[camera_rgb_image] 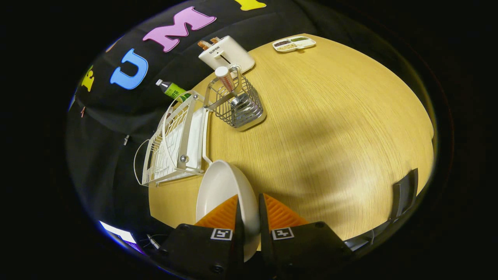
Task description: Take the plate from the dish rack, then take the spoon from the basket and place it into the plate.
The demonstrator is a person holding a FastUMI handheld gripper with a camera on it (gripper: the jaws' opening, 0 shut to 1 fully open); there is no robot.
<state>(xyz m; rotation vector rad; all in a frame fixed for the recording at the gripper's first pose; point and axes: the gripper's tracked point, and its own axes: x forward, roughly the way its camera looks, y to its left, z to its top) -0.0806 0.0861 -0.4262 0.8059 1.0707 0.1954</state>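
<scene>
My gripper (249,200) is shut on the rim of a white plate (218,186), one finger on each face. The plate is held on edge, tilted, above the wooden table (330,128). Just beyond it stands the white wire dish rack (175,144), with no dishes in it. Farther along, past the rack's far end, sits the metal wire basket (239,105). A spoon with a white handle tip (225,77) stands upright in it, its bowl hidden inside the basket.
A white toaster (227,52) stands behind the basket at the table's far edge. A green-labelled bottle (173,90) lies behind the rack. A white divided tray (293,42) with dry foods sits at the far edge. The table to the right of the fingers is bare wood.
</scene>
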